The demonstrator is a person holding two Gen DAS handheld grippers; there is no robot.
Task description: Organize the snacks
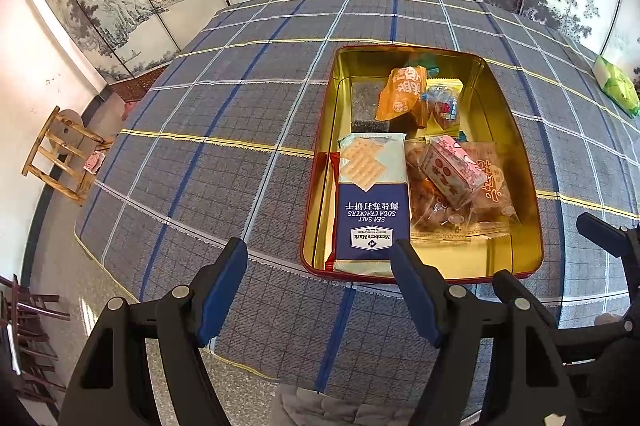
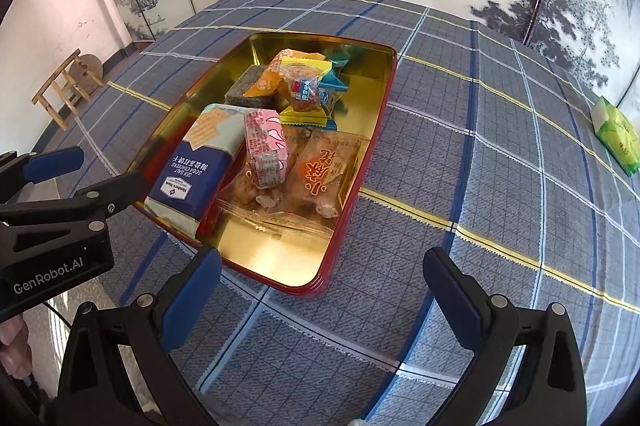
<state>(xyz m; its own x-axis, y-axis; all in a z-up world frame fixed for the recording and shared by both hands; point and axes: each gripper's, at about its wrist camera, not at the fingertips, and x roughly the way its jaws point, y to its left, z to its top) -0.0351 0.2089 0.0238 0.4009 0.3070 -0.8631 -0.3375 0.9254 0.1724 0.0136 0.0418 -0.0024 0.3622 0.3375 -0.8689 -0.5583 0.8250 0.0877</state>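
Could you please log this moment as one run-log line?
left gripper: open, empty | right gripper: open, empty | snacks in tin | green packet outside

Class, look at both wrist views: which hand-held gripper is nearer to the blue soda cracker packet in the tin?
Left. The left hand-held gripper is open right at the near end of the cracker packet. The right hand-held gripper is open further back, by the tin's near corner.
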